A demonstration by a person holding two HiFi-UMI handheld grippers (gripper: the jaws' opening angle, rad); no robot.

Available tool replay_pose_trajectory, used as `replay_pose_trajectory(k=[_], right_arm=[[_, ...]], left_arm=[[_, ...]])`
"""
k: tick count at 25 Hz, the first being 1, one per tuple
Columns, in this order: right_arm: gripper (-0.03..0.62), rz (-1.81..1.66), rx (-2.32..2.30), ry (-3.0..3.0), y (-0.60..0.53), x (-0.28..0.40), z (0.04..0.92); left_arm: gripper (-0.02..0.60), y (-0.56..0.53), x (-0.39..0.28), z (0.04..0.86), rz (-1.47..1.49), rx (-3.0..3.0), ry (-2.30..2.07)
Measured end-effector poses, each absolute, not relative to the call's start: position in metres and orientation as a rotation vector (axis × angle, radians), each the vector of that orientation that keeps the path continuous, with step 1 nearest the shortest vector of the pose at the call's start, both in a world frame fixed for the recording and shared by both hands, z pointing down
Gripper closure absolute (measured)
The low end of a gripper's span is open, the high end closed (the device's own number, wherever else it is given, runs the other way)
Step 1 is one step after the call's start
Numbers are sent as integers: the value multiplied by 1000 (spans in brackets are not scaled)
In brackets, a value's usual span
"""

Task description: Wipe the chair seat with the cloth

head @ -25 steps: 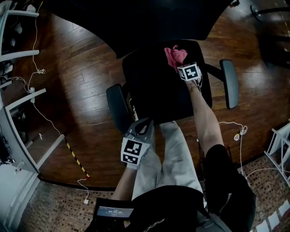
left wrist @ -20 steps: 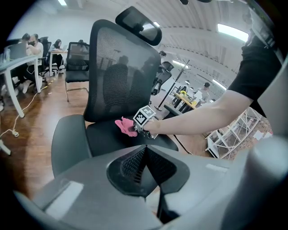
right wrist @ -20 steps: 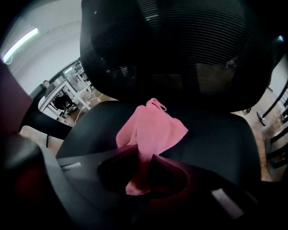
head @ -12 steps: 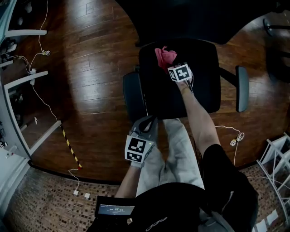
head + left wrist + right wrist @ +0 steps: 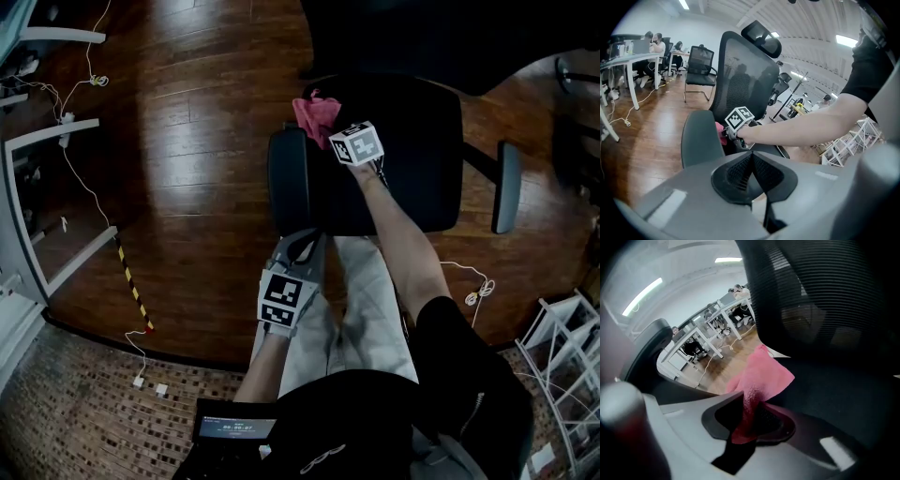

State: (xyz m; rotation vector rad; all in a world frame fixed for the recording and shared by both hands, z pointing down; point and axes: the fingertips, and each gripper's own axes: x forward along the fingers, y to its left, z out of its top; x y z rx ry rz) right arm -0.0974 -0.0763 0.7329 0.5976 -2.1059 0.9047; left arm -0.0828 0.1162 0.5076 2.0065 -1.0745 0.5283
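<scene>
The cloth is a small pink piece with a soft, napped surface, bunched into loose folds. It lies on the black chair seat at the far corner on the person's left, just beside the padded armrest and close to the mesh backrest.

The right hand-held gripper reaches out over the seat and is clamped on the cloth. In the right gripper view a narrow fold of the cloth runs down between the two pressed jaws of this hand-held gripper, while the rest fans out ahead of them, one corner lifted towards the backrest. The seat fabric shows dark around it.

The left hand-held gripper hangs low near the person's legs, off the front edge of the seat above the wooden floor. Its jaws are pressed together with nothing between them. Its view looks up at the chair, with the pink cloth showing beyond the armrest.
</scene>
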Motion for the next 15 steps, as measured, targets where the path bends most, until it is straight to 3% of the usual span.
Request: replay_pose_trajectory(k=[6,15], right_arm=[[534,945,478,-2232,-55,-123,712],[534,980,520,-2180,-55,-69,743]], left_arm=[[589,125,-73,507,533,2013,-1087],[589,132,-37,511,539,2009,-1129]])
